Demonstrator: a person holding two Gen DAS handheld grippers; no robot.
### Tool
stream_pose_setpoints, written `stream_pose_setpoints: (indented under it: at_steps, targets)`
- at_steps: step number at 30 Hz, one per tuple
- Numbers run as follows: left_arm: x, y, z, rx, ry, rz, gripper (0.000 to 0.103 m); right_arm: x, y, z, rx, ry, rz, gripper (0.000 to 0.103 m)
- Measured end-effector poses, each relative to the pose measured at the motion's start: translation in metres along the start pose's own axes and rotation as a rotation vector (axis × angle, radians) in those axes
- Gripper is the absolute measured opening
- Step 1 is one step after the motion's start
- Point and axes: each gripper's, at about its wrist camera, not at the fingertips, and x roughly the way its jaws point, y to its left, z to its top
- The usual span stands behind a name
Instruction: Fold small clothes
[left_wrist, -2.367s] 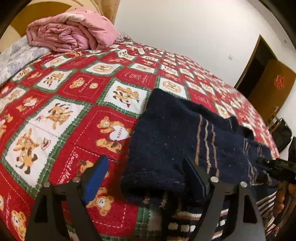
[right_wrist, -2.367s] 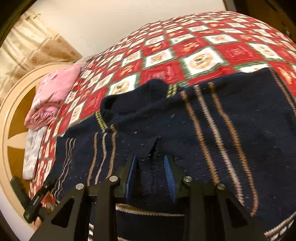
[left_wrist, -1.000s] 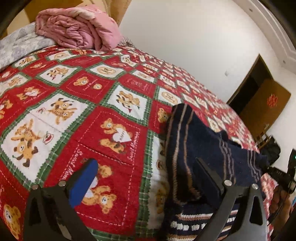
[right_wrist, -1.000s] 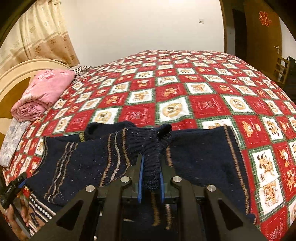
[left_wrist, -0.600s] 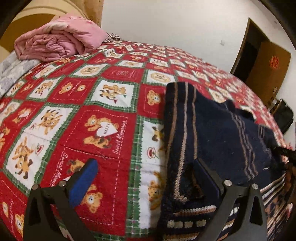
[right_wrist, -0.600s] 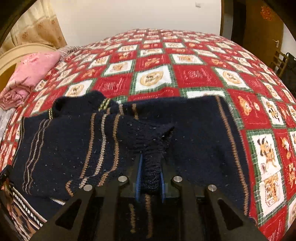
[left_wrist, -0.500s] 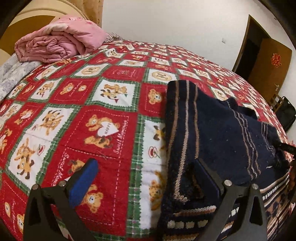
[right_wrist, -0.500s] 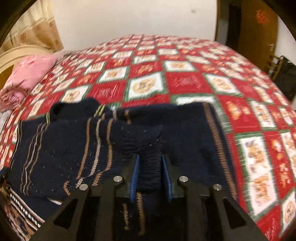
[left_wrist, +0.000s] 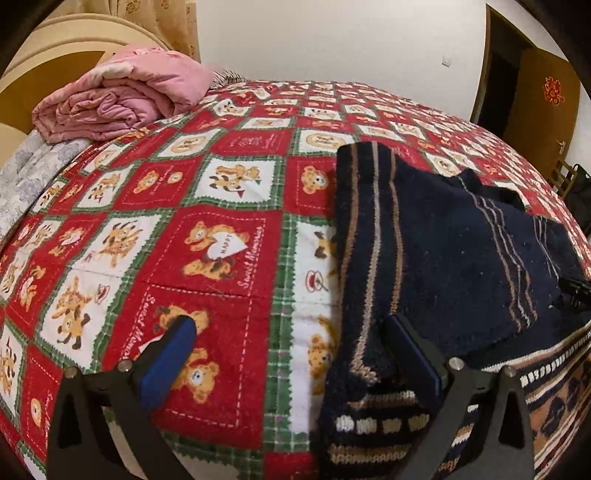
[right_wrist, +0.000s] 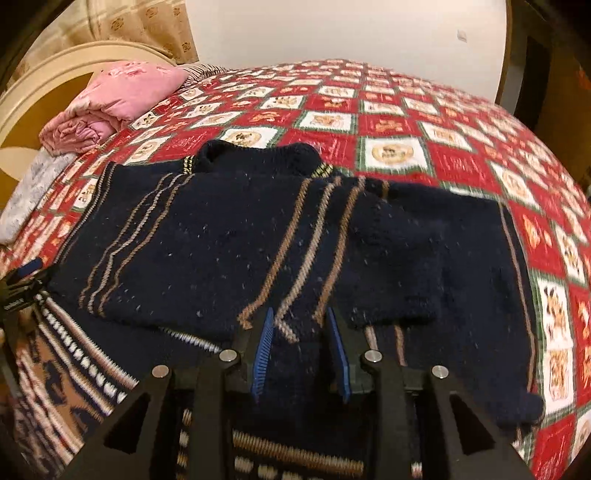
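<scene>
1. We've got the navy knit sweater (right_wrist: 207, 236) lying on the bed, on the red teddy-bear quilt (left_wrist: 207, 206), with both sleeves folded in across the body.
2. Our left tool (left_wrist: 291, 339) is spread wide apart: one blue pad hangs over bare quilt, the other sits over the sweater's left edge near the patterned hem. It's gripping nothing.
3. Our right tool (right_wrist: 300, 332) has its pads slightly apart over the lower middle of the sweater, nothing pinched that we can see.
4. Plenty of open quilt to the left of the sweater and beyond the collar; the hem end is cut off by the bottom of both views.
5. The right view is a bit blurred, so the stitching is hard to make out.
6. A rolled pink blanket (left_wrist: 122, 99) sits by the headboard, well apart from the sweater.
7. Only the left view shows the door (left_wrist: 546, 107) clearly; only the right shows the collar.
</scene>
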Motion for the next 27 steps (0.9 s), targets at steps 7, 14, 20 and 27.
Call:
stream_pose_setpoints:
  at_steps: [7, 14, 20, 27]
  targets:
    - [-0.001, -0.005, 0.0, 0.015, -0.01, 0.03, 0.103, -0.01, 0.064, 0.033, -0.047, -0.062, 0.08, 0.038]
    - [-0.001, -0.002, 0.001, 0.005, -0.01, 0.024, 0.103, 0.031, 0.139, 0.018, -0.167, 0.009, 0.059, 0.039]
    - [-0.003, -0.002, 0.001, 0.001, -0.012, 0.027, 0.103, 0.021, 0.14, 0.001, -0.226, -0.012, 0.03, 0.039]
    - [-0.054, -0.018, 0.017, 0.045, -0.173, 0.067, 0.103, -0.011, 0.077, 0.009, -0.112, -0.103, 0.027, 0.039]
